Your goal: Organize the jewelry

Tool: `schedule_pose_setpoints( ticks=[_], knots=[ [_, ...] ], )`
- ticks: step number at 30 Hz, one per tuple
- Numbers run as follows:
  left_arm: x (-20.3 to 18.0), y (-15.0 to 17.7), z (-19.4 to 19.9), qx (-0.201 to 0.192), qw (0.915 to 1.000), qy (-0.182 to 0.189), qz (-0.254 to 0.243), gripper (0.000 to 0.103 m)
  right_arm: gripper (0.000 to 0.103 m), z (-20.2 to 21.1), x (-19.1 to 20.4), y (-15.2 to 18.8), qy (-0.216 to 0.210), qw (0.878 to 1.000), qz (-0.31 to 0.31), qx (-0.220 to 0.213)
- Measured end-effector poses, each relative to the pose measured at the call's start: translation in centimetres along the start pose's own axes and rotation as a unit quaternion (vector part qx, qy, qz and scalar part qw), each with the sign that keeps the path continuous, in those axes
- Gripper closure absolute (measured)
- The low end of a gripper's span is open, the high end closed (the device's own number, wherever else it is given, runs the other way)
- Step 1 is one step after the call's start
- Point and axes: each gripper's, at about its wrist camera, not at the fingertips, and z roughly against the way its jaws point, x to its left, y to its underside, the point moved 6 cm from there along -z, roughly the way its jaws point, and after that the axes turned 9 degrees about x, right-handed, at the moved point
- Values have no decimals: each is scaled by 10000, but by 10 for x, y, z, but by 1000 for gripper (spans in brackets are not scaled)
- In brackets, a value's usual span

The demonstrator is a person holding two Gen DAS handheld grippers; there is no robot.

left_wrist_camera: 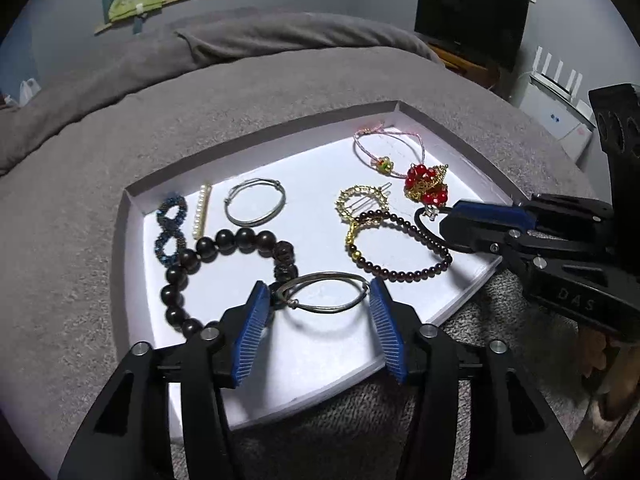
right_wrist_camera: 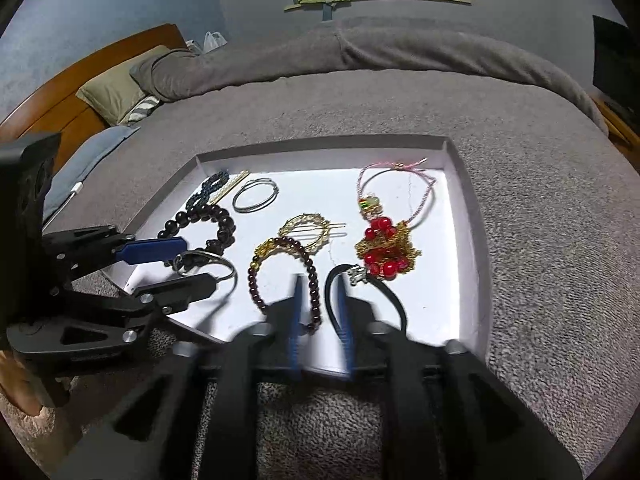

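A white tray on a grey bed holds several pieces of jewelry. My left gripper is open, its blue pads either side of a thin silver bangle. It also shows in the right wrist view around the same bangle. My right gripper is partly open and blurred, with a black cord loop between its pads; it shows in the left wrist view. Nearby lie a dark red bead bracelet, a red-and-gold bead ornament and a gold hair clip.
In the tray also lie a large dark bead bracelet, a second silver bangle, a blue beaded piece, a pearl bar clip and a pink string bracelet. Grey blanket surrounds the tray; a television stands behind.
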Motion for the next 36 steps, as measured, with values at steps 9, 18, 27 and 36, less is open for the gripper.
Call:
schedule_pose_setpoints(
  ticks=[9, 18, 27, 36],
  knots=[
    [13, 12, 36, -555, 9978, -251, 244, 28, 63, 25, -7, 7, 135, 9994, -163, -292],
    [20, 45, 63, -840, 9932, -377, 719, 26, 63, 52, 5, 42, 280, 9991, -16, -311],
    [30, 81, 74, -861, 9803, -1029, 1450, 6, 5, 84, 22, 63, 284, 9976, 129, -625],
    [21, 79, 79, -727, 9814, -873, 1549, 5, 5, 87, 11, 70, 777, 9955, -340, -414]
  ],
)
